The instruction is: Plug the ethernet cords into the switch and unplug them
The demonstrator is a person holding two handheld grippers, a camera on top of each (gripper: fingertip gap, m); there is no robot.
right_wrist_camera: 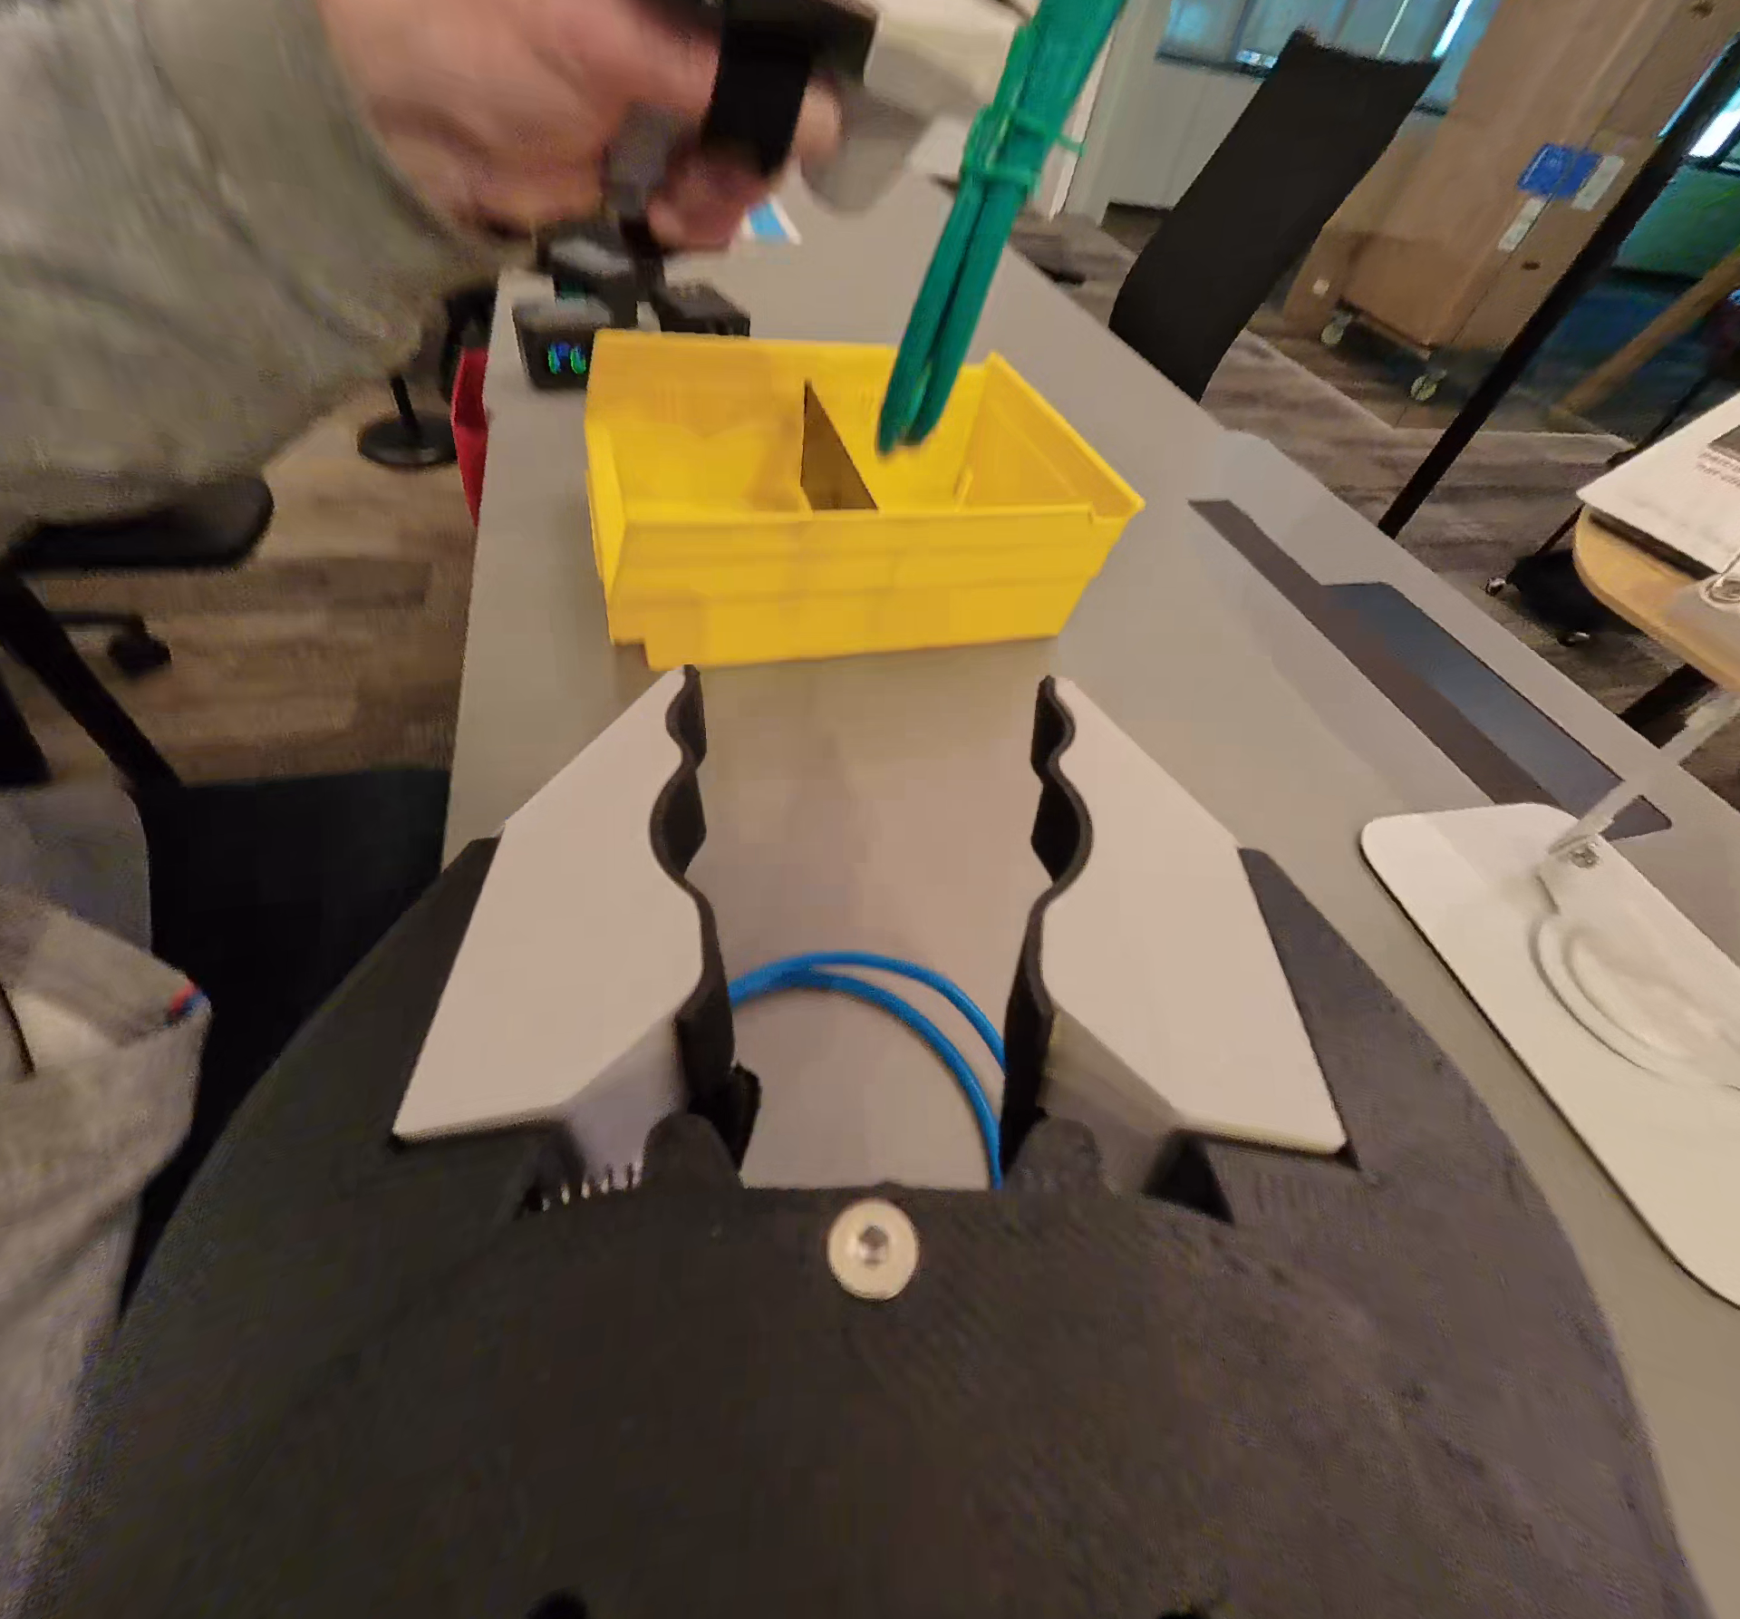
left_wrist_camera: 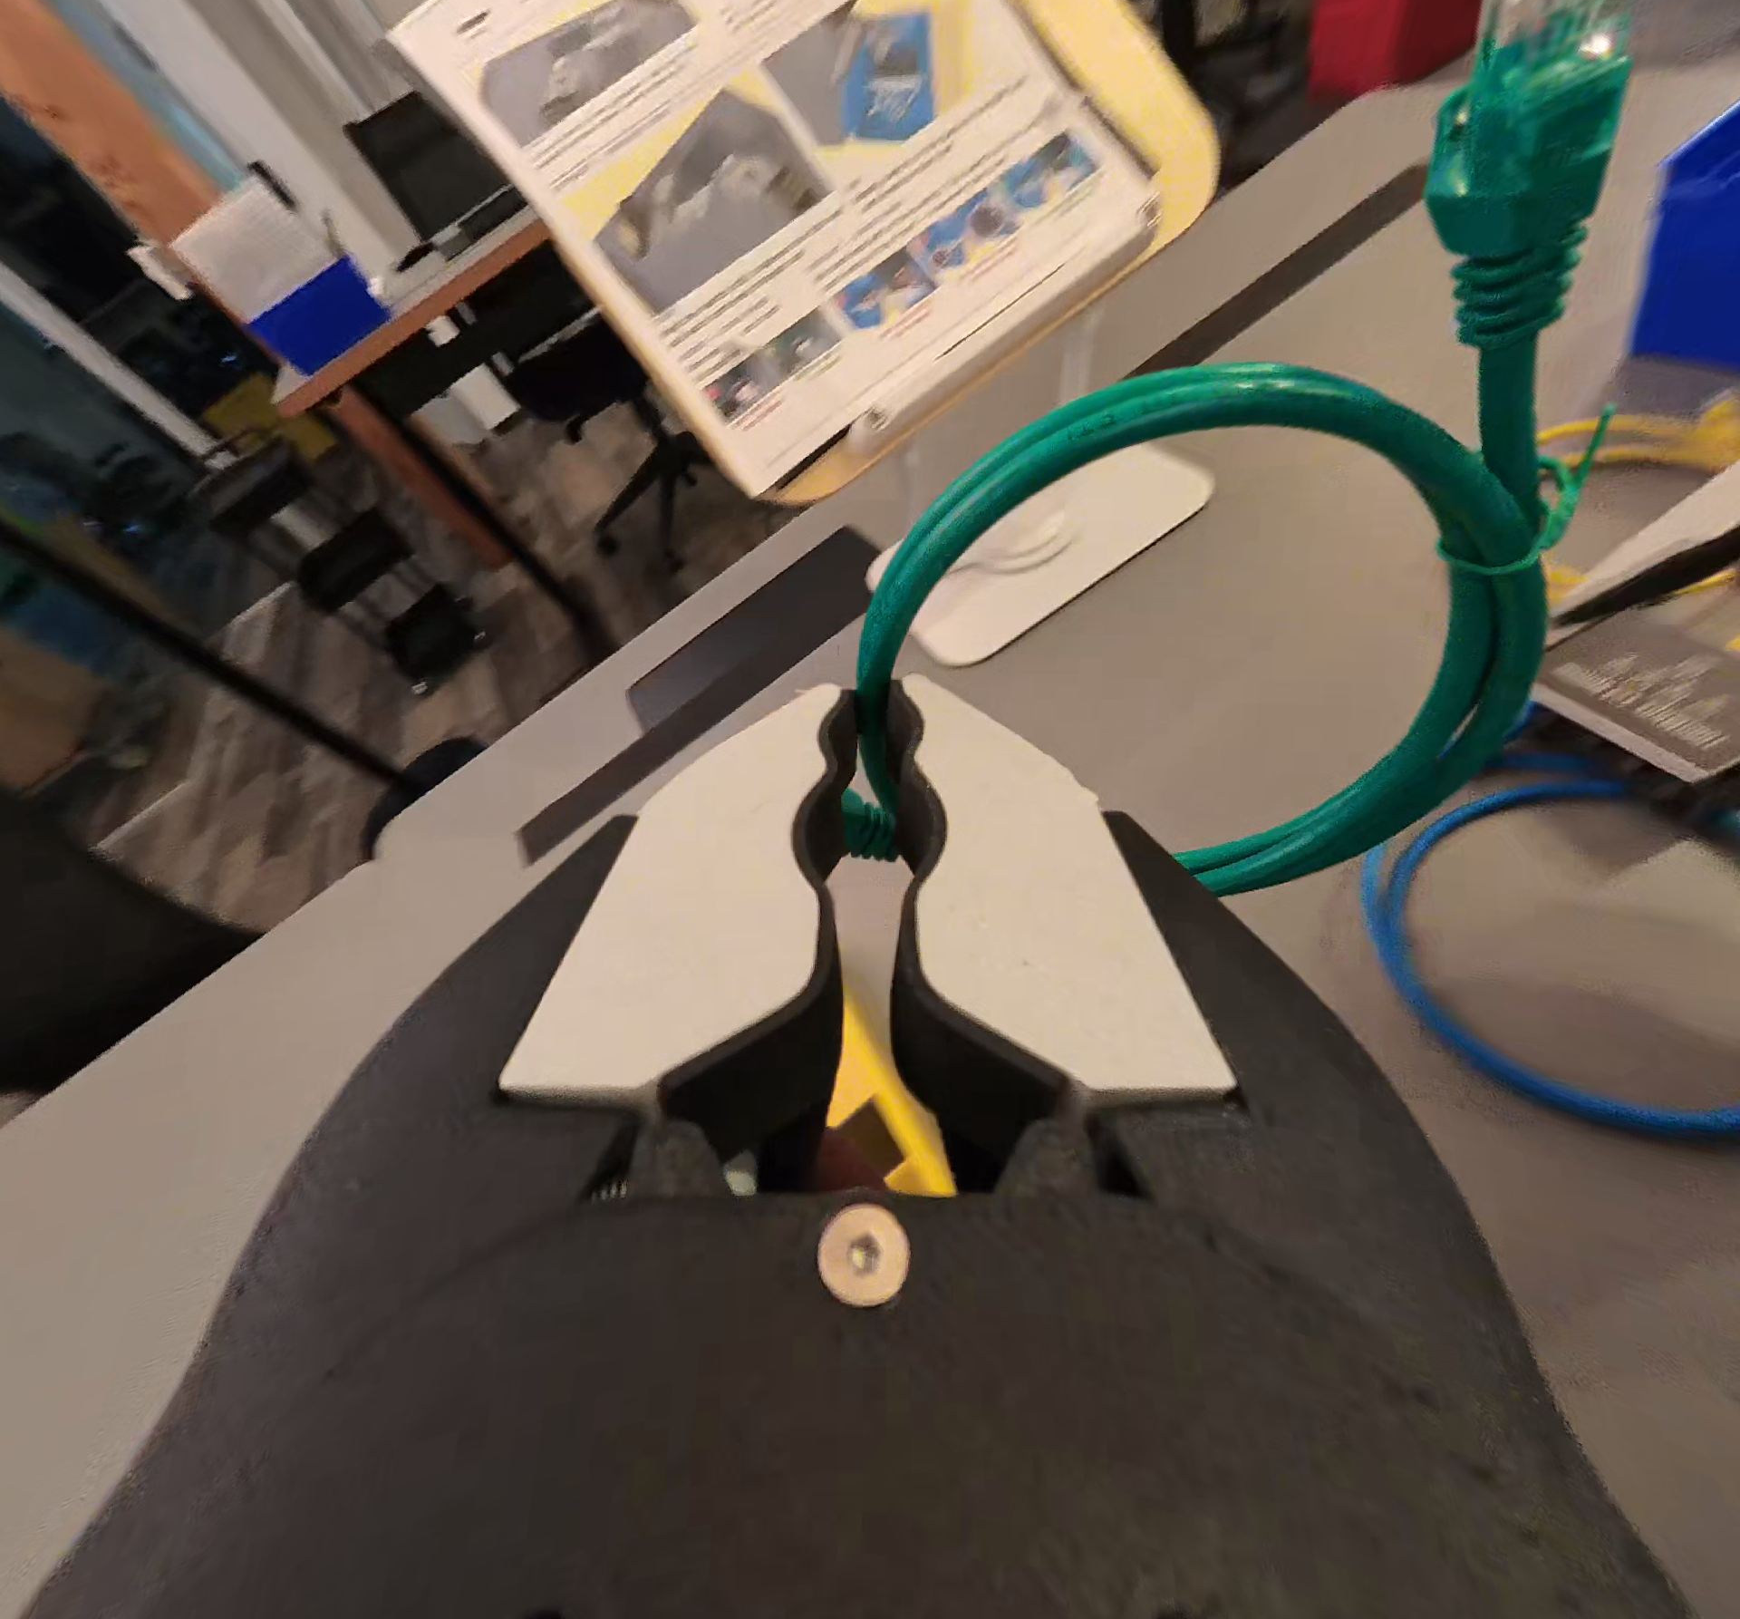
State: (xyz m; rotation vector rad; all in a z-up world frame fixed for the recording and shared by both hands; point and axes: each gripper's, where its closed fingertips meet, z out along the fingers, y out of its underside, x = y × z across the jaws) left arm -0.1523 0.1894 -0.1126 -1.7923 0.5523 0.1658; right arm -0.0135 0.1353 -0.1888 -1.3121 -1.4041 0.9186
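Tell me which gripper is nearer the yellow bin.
Left. The left gripper, shut on the green cable, is held above the yellow bin; the right gripper, open, sits back from the bin's near wall.

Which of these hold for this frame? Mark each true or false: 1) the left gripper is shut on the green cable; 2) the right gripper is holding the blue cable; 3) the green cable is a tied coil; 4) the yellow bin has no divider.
1) True. The left gripper is shut on the green cable.
2) False. The right gripper is open and holds nothing; the blue cable lies on the table beneath it.
3) True. A green tie binds its loops, with the connector sticking up.
4) False. The yellow bin has a dark divider inside.
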